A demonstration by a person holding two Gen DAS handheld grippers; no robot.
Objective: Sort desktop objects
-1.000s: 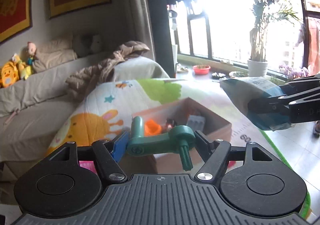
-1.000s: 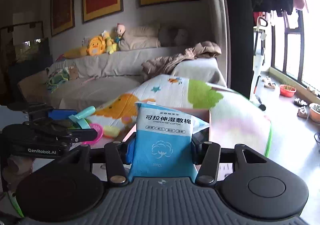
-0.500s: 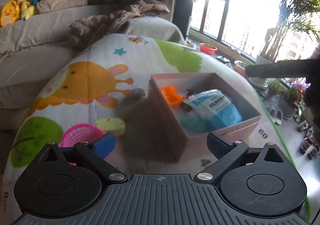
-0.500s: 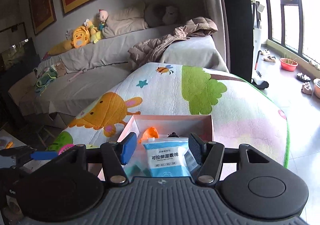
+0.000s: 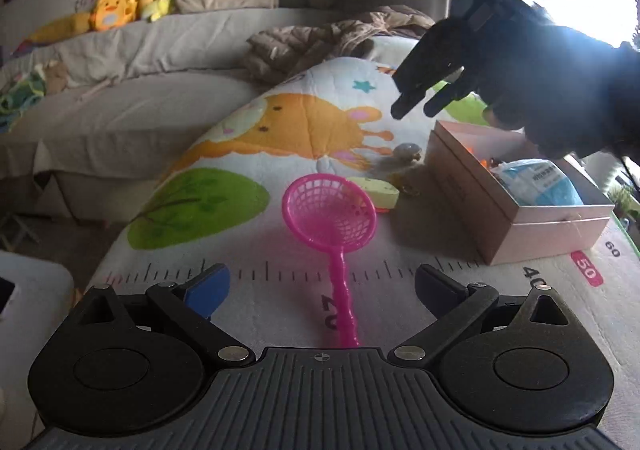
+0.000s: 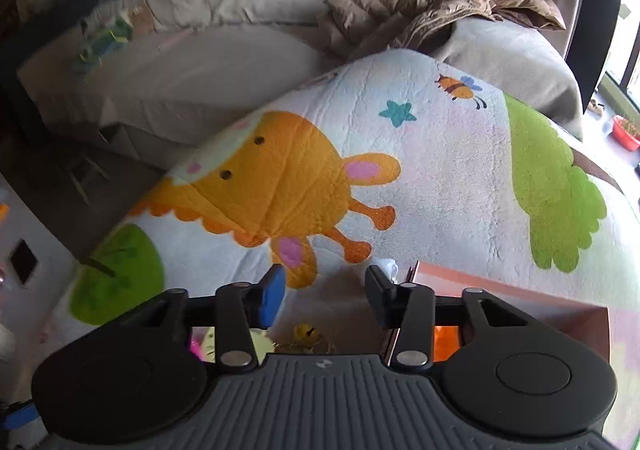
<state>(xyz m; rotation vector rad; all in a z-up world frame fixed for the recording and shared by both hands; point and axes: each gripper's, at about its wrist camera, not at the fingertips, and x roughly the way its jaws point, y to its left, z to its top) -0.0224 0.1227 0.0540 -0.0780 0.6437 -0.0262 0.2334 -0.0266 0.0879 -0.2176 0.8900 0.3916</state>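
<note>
one pink net scoop [image 5: 330, 215], one pink box [image 5: 520, 206], one blue packet [image 5: 538, 186], one yellow sponge [image 5: 376, 191]

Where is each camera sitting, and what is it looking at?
Left wrist: sits on the left gripper, looking forward across the play mat at the pink toy net and pink box; its own open fingers and the right gripper show.
Right wrist: sits on the right gripper, looking down over the mat toward the sofa; its own open fingers show.
Shared: the mat's orange giraffe, the box, the sofa and the brown jacket.
</note>
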